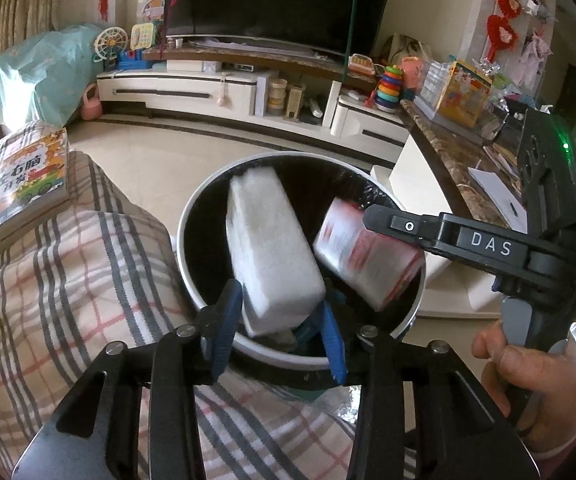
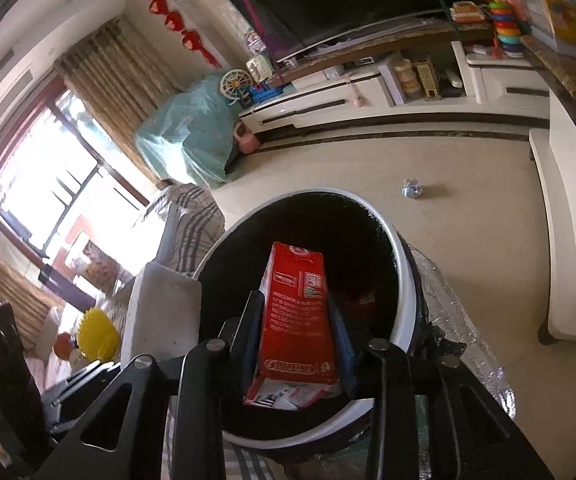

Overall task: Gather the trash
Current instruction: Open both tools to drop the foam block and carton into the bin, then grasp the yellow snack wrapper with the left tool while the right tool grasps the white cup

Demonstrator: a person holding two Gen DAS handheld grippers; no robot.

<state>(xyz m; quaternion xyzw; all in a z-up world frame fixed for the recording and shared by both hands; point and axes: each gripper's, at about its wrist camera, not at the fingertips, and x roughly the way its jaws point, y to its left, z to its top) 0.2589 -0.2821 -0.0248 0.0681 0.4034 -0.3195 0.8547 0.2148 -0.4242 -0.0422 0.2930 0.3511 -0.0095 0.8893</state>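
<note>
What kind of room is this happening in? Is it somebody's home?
Most likely a family living room. A large television stands on a long low white cabinet, children's toys such as a stacking-ring toy sit nearby, and red festive ornaments hang on the wall.

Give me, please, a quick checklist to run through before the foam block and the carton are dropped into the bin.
1. Is the white foam block over the bin mouth: ok.
2. Is the red carton over the mouth: ok.
3. Do the left gripper jaws press the block: cannot tell, blurred.
4. Do the right gripper jaws hold the carton: ok.
5. Are the grippers apart: ok.
</note>
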